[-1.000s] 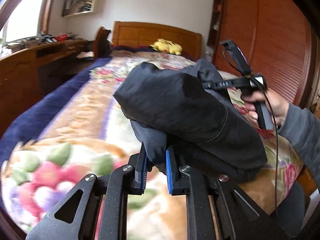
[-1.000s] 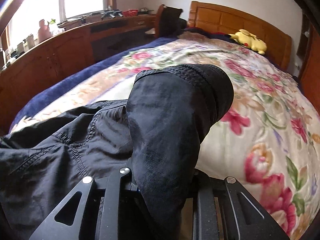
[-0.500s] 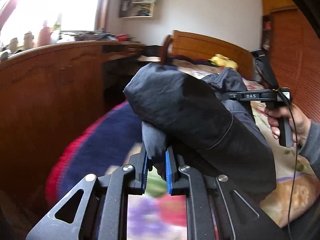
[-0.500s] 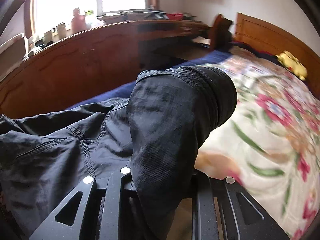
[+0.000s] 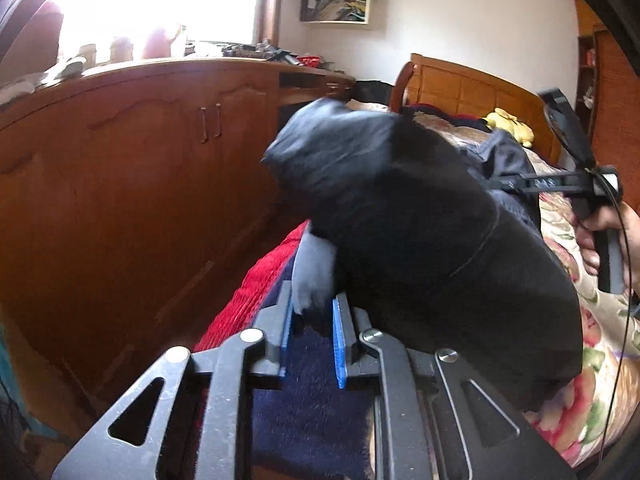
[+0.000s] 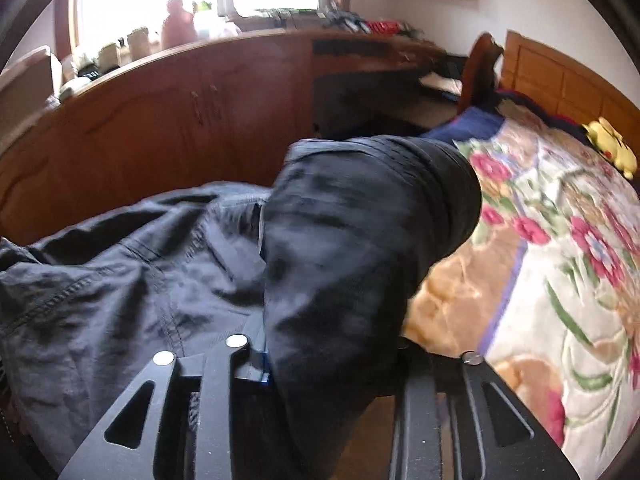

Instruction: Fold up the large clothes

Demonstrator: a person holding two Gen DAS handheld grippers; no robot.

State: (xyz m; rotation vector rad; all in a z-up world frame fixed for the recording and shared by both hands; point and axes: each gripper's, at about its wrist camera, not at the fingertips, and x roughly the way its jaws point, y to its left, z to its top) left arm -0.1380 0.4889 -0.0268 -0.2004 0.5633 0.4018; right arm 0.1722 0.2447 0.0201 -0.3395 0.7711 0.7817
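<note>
The left gripper [image 5: 311, 320] has its blue pads [image 5: 339, 344] close together, pinching a small grey-looking flap of the black clothing [image 5: 420, 232], which bulges up and over its right finger in one big rumpled lump. Under the fingers there's a dark blue blanket [image 5: 312, 420] with a red edge [image 5: 256, 288], so this gripper is right at the side of the bed.

The right gripper [image 6: 332, 360] is mid-release: its jaws are opening, with a thick roll of the same black fabric [image 6: 360, 240] still sitting between them and draped over the top. I can't tell if the pads still press on it, the cloth hides them. The rest of the garment spreads out to the left of that gripper in wrinkled folds with stitched seams.

In the left wrist view you can also see the right gripper [image 5: 560, 182] from the side, held by a hand [image 5: 592, 236] on its handle, the cloth stretched between the two tools.

Further out: floral bedspread [image 6: 560, 260], a yellow plush toy [image 6: 612, 148] by the wooden headboard [image 6: 560, 76], and a long wooden cabinet [image 5: 120, 180] under a bright window.
</note>
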